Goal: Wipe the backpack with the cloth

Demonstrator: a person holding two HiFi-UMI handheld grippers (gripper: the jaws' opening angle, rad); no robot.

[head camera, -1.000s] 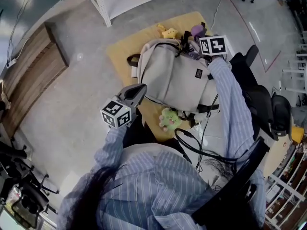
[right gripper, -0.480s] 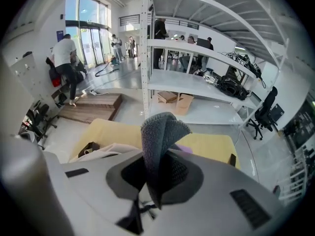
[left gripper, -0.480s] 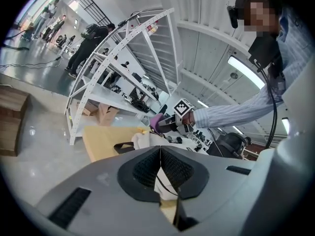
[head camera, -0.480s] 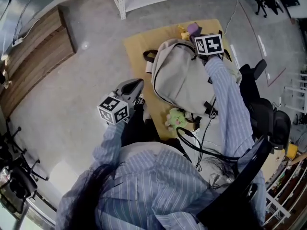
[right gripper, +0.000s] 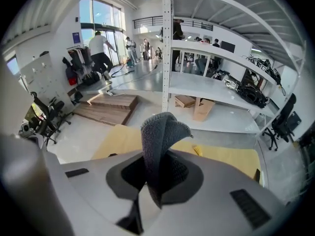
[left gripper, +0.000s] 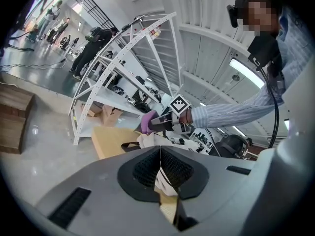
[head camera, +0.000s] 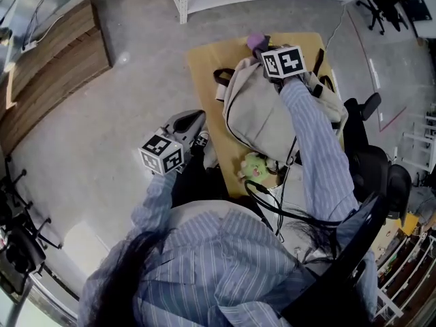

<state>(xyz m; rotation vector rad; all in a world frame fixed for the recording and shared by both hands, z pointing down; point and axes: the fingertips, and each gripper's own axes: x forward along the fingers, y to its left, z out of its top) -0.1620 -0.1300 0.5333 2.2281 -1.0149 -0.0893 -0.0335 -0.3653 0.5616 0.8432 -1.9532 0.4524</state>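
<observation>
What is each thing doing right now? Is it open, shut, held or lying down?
right gripper, shut on the cloth, at the backpack's top end
cloth, pinched in the jaws, folded and sticking up
left gripper, shut, holding nothing, off beside the backpack
backpack, lying on the yellow mat
green plush toy, lying by the backpack
yellow mat, flat on the floor

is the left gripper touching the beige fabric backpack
Apart. The head view shows the left gripper off to the side of the beige fabric backpack, with bare yellow mat between them.
</observation>
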